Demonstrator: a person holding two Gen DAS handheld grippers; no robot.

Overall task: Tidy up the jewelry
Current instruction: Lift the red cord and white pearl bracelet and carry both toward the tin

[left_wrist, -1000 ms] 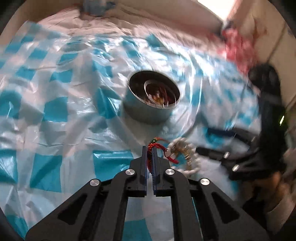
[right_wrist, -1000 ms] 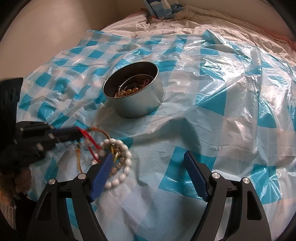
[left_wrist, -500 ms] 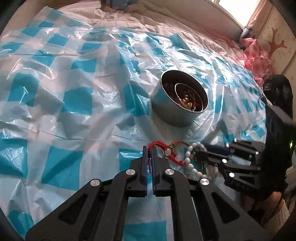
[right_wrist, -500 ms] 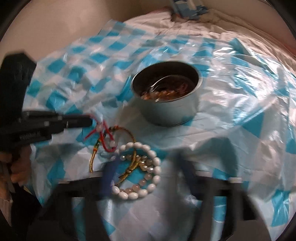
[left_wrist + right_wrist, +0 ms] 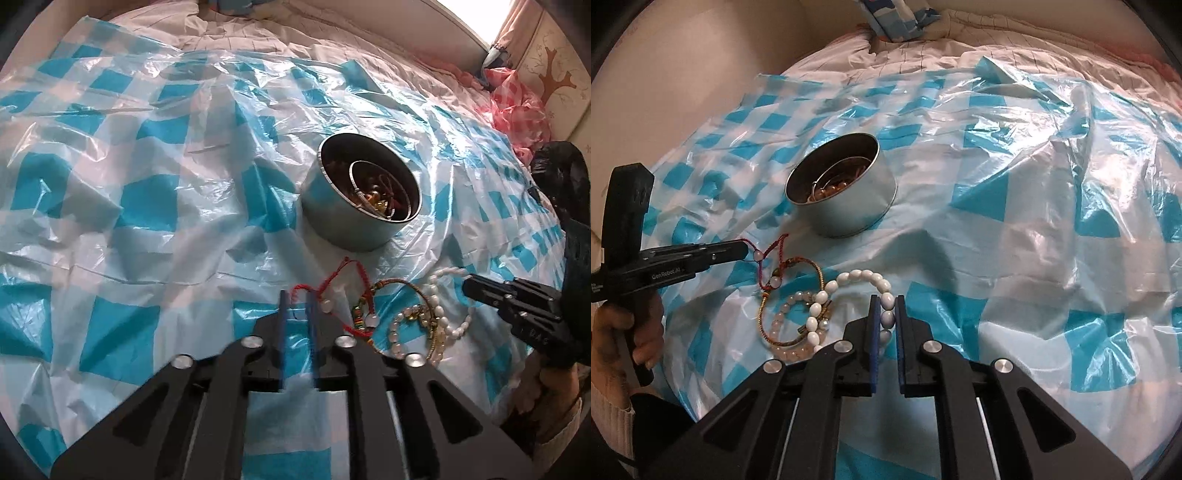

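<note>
A round metal tin (image 5: 351, 229) (image 5: 849, 218) holding several jewelry pieces stands on the checked plastic sheet. In front of it lie a red cord bracelet (image 5: 351, 266) (image 5: 772, 251), a gold braided bracelet (image 5: 402, 284) (image 5: 812, 264), a pale bead bracelet (image 5: 783, 321) and a white bead bracelet (image 5: 864, 275) (image 5: 448, 273). My left gripper (image 5: 297, 295) (image 5: 746, 251) is opening; the red cord crosses its tips, and the pads stand apart from it. My right gripper (image 5: 886, 301) (image 5: 466, 286) is shut, its pads pressing on a bead of the white bracelet.
The blue-and-white plastic sheet (image 5: 1015, 206) covers a rumpled bed. A pink plastic bag (image 5: 517, 99) lies at the far right edge. A blue patterned cloth (image 5: 894, 18) sits at the head of the bed. A wall runs along the left side.
The left jaws, shut on the red cord before, have parted. The right jaws went from wide open to closed on the white bead bracelet after moving over the pile.
</note>
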